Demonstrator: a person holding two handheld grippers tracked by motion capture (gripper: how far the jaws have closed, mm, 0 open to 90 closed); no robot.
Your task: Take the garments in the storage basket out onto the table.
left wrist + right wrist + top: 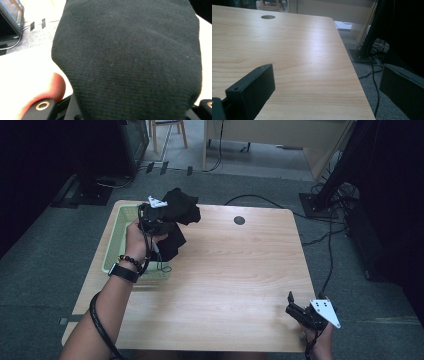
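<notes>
While the left gripper (159,217) is clenched on a bundle of black cloth (177,220), it holds that bundle in the air above the far left part of the wooden table (235,270), at the right-hand edge of a pale green basket (114,240) that stands along the table's left side. Part of the cloth bunches up beyond the gripper and part hangs down below it toward the tabletop. Seen from the left gripper view, the cloth (130,60) is a finely ribbed knit with no label, tag or print on the side that faces the camera, and a fingertip (53,87) of the holding hand shows beside the lower left jaw. A beaded bracelet (131,261) and a dark watch (123,272) sit on the left wrist; the watch face cannot be read. Near the table's near right corner, well apart from the cloth, the right gripper (300,307) rests low over the edge with its jaws spread wide and nothing between them; from its own view they frame bare wood and the floor past the table's right edge. A round cable hole (239,220) lies near the far edge. No writing or brand mark can be read anywhere.
</notes>
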